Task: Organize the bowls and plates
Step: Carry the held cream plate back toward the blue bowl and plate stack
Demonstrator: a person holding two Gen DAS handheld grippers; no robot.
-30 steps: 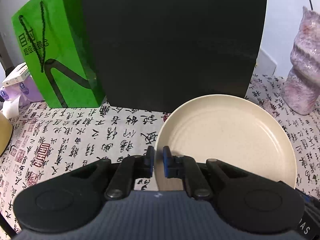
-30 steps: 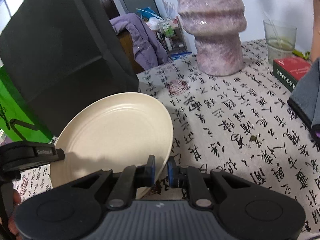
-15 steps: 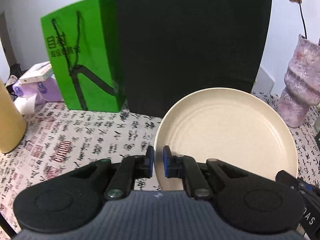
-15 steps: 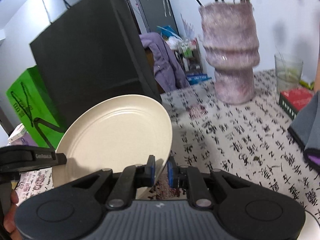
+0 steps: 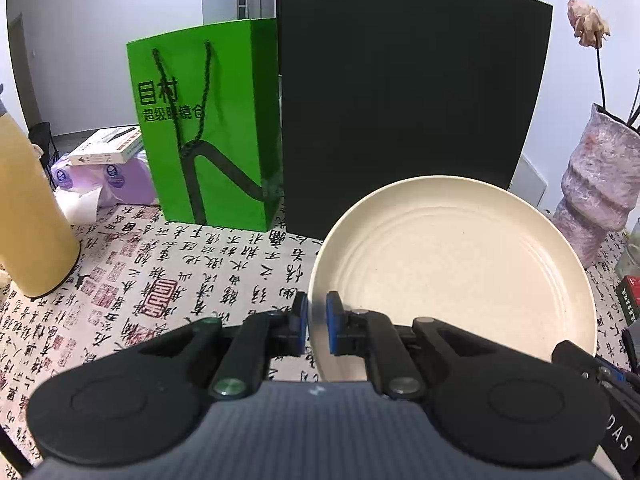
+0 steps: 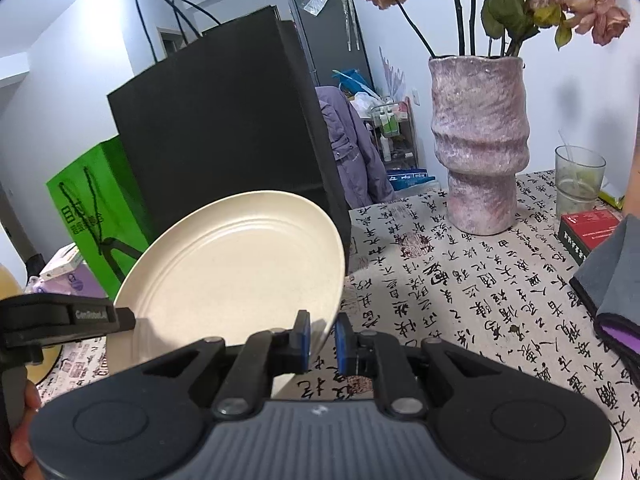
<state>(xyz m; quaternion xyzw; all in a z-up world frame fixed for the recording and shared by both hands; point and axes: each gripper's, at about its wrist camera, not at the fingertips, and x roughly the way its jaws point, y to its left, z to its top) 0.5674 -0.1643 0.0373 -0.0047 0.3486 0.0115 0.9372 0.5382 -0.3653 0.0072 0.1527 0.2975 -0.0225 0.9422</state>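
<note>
A round cream plate [image 5: 452, 272] hangs tilted above the calligraphy-print tablecloth [image 5: 192, 276], held from both sides. My left gripper [image 5: 317, 326] is shut on the plate's left rim, blue pads on either side of the edge. My right gripper [image 6: 322, 340] is shut on the opposite rim of the same plate [image 6: 236, 264]. In the right wrist view the left gripper's black body [image 6: 68, 318] shows at the far left, with a hand below it. The right gripper's tip [image 5: 600, 368] appears at the lower right of the left wrist view.
A tall black paper bag [image 5: 404, 112] and a green paper bag [image 5: 212, 128] stand behind the plate. A pink textured vase [image 6: 480, 148] with dried flowers, a glass [image 6: 578, 180], a red box [image 6: 588, 230] and grey cloth [image 6: 612, 272] sit right. A yellow bottle [image 5: 28, 216] stands left.
Both grippers have risen with the plate, lifting it off the table. More of the bags, the vase and the room behind shows in each view. Both grips stayed shut.
</note>
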